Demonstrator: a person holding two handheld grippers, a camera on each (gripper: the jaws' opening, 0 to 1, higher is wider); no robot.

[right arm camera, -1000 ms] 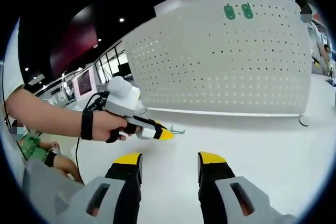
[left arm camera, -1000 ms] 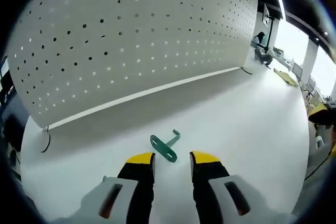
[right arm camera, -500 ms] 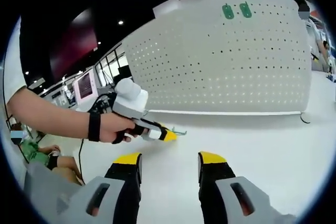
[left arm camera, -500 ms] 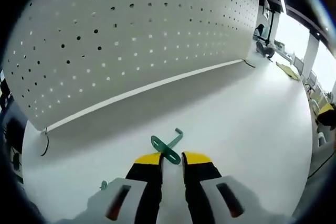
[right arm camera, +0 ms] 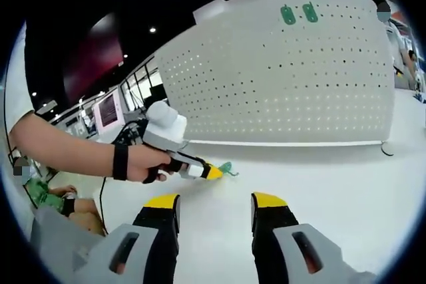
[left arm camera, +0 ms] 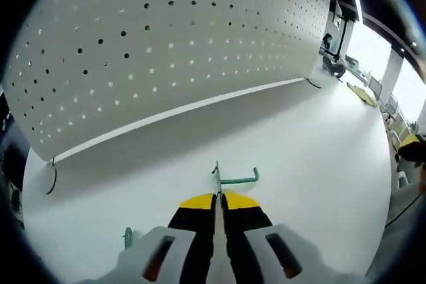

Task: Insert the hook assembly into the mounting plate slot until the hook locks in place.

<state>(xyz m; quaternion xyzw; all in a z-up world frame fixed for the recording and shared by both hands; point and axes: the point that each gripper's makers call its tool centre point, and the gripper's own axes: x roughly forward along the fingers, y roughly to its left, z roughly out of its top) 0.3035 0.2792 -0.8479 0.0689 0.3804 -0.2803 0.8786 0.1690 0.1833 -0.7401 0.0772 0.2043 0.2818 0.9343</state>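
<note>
Yellow-tipped black left tongs [left arm camera: 218, 199] sit nearest in the left gripper view, pressed together on the flat plate end of a small green metal hook [left arm camera: 229, 179]. The plate stands on edge between the tips, and the bent wire arm juts out to the side just above the white surface [left arm camera: 319, 164]. Pinching the plate and leaving the arm free probably keeps the hooking end clear for pushing into a hole. Whether the hook is fully off the surface I cannot tell.

In the right gripper view the right tongs [right arm camera: 215, 204] hold nothing, their yellow tips well apart over the same surface; kept back like this, they appear to be standing by and watching. Beyond them a person's hand [right arm camera: 143, 162] grips the left tongs' handle, the green hook showing at the tips.

Farther back stands the white perforated pegboard panel [right arm camera: 299, 78], upright on the surface, which I take to be the mounting plate. Near its top edge hang two green metal plates [right arm camera: 299, 13] side by side, likely hooks already mounted. The held hook is well apart from the panel, so insertion has not begun.
</note>
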